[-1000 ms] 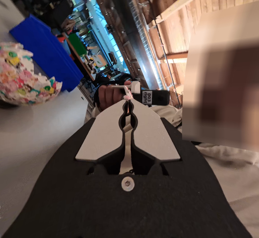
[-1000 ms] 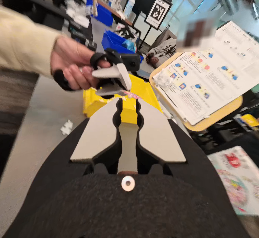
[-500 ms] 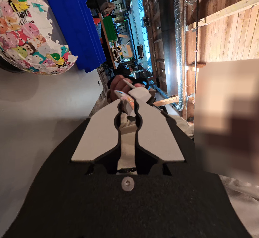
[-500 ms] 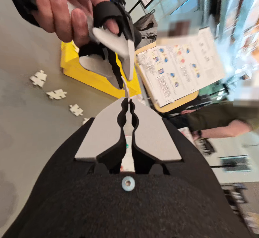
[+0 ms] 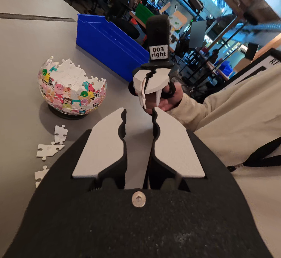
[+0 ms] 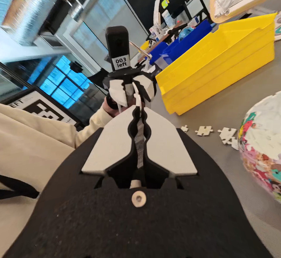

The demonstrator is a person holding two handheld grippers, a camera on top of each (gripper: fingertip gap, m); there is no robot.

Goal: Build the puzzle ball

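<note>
The half-built puzzle ball [image 5: 71, 89], a colourful open shell, stands on a black ring at the left of the left wrist view. It also shows blurred at the right edge of the right wrist view [image 6: 261, 152]. My right gripper [image 6: 139, 109] is shut on a white puzzle piece [image 6: 137, 98] that sticks out edge-on past its tips. In the left wrist view the right gripper [image 5: 148, 83] faces me with the piece [image 5: 142, 95] hanging from it. My left gripper [image 5: 138, 111] is open and empty just below it, and it shows open in the right wrist view [image 6: 130, 94].
Loose white pieces [image 5: 47, 150] lie face down on the grey table [image 5: 22, 53] left of my left gripper, and they also show in the right wrist view [image 6: 203, 130]. A blue bin [image 5: 109, 44] stands behind the ball. A yellow bin [image 6: 220, 68] stands at the right.
The left gripper was shut on the piece, then opened and let it go. The right gripper closed on it and now holds it. Both views swung round towards the table.
</note>
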